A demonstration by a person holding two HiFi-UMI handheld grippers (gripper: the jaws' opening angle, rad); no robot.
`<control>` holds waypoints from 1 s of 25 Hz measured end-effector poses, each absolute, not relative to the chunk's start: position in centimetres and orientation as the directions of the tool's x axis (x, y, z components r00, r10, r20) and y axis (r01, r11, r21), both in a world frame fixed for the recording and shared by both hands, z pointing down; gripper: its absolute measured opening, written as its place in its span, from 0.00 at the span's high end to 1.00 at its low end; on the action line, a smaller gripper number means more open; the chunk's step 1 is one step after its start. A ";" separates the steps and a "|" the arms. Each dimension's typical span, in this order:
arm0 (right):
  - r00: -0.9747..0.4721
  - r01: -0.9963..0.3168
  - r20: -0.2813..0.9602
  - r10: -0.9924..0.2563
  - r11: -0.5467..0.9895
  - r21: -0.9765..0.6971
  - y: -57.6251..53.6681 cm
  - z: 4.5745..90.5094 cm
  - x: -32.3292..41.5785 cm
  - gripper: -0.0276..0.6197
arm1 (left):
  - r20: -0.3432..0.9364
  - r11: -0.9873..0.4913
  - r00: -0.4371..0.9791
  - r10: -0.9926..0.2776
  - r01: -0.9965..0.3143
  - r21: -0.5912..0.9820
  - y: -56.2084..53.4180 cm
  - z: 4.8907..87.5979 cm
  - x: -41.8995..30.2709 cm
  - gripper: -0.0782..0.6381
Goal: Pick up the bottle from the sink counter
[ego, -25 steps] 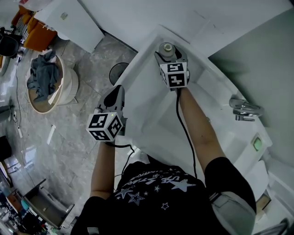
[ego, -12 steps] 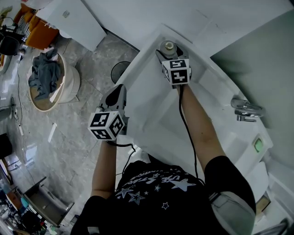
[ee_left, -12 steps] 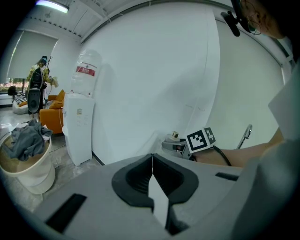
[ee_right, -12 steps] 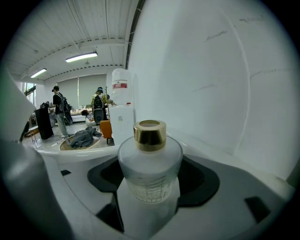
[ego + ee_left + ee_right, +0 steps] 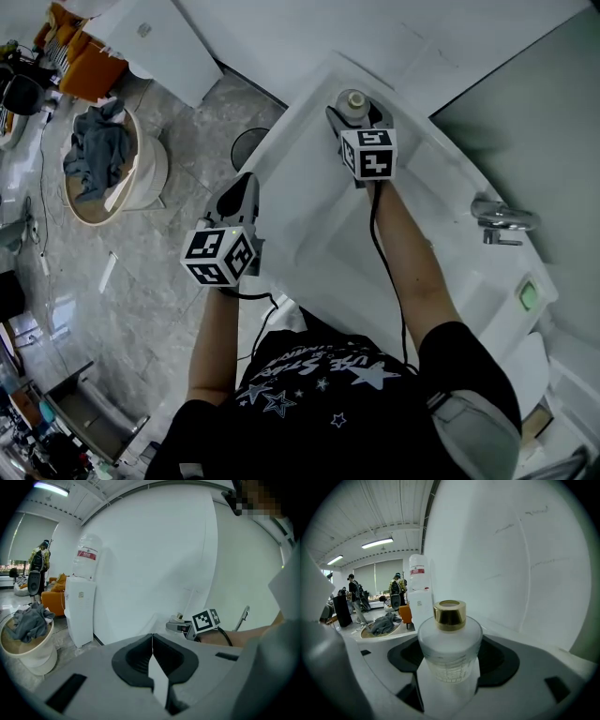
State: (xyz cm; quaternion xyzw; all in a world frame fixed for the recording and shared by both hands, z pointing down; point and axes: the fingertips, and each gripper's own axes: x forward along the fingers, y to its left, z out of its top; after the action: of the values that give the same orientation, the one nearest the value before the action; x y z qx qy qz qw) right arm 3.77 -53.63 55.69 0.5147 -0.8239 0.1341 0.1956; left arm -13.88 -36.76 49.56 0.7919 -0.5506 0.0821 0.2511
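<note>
Nearest in, the left claw (image 5: 152, 654) is clenched on nothing, just beside the left edge of the white sink counter (image 5: 309, 197), centre-left in the head view. Further out, the right claw (image 5: 449, 677) is clamped on the bottle (image 5: 449, 641): frosted glass, round shoulders, faint print on the front, shiny gold cap (image 5: 449, 614). It sits at the counter's far corner, upper centre of the head view; whether its base touches the surface, I cannot tell. Chrome faucet (image 5: 497, 217) at right. Beyond lie a grey stone floor (image 5: 150, 272), a round basket (image 5: 141, 183) of grey cloth, and a white water dispenser (image 5: 419, 599).
</note>
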 end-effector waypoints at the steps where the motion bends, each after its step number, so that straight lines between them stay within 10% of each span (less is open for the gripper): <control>1: -0.392 -0.902 0.456 -0.799 0.431 -0.022 -53.3 55.3 3.9 0.47 | 0.403 -0.268 0.379 -0.833 -0.913 0.307 -36.5 49.4 -13.9 0.88; 25: -0.385 -0.917 0.324 -0.864 0.398 -0.029 -35.7 43.9 4.4 0.47 | 0.316 -0.353 0.437 -0.842 -0.890 0.289 -22.9 43.5 -14.0 0.88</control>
State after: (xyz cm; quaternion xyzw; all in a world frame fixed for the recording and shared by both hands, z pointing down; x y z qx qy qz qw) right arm 4.39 -35.68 43.93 0.5390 -0.8260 0.1022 0.1296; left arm -13.96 -22.95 43.48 0.8206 -0.5276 0.0562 0.2122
